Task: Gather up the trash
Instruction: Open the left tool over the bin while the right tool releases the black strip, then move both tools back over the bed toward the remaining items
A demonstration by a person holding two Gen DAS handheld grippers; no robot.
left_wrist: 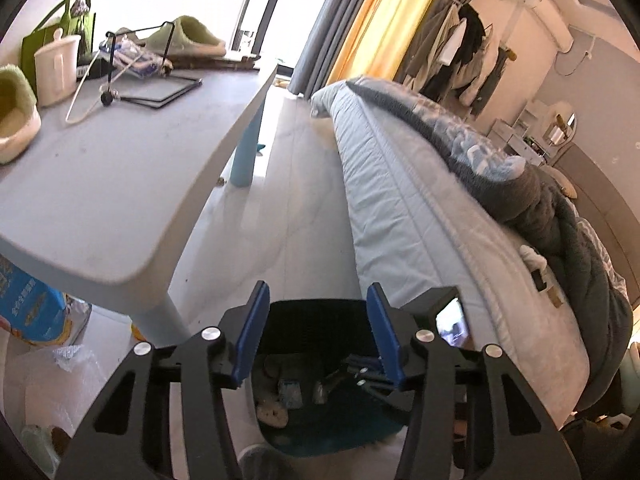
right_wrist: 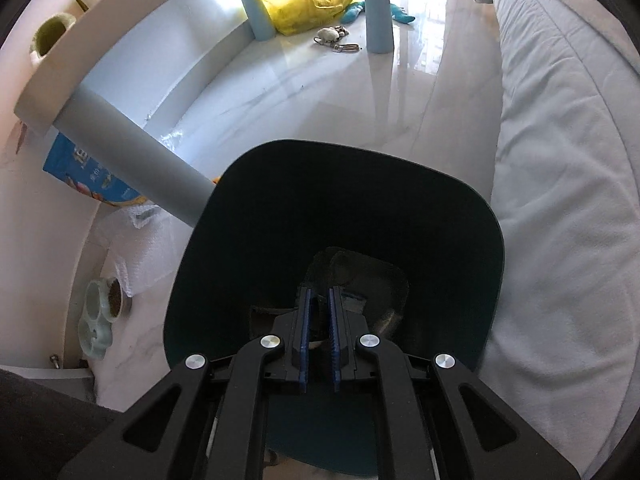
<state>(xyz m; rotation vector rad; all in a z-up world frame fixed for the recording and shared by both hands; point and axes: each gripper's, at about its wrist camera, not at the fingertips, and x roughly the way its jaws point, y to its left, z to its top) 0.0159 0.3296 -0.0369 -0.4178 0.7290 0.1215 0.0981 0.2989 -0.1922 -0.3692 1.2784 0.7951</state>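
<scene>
We hold two hand-held grippers over one dark bin (right_wrist: pixel 280 216) on the floor between the tabletop (left_wrist: pixel 120 184) and the bed (left_wrist: pixel 420 220): the left hand-held gripper (left_wrist: pixel 318 328) is spread wide and empty, while the right hand-held gripper (right_wrist: pixel 319 316), lowered into the bin, is nearly clenched with nothing visibly between its pads. Several trash pieces (left_wrist: pixel 280 396) lie at the bin's bottom, too dim to count. Two green slippers (left_wrist: pixel 188 36) sit on the tabletop.

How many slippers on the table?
2. One slipper at the table's left edge, partly cropped; the other at the far side, behind the wire stand. More may be out of frame.
</scene>
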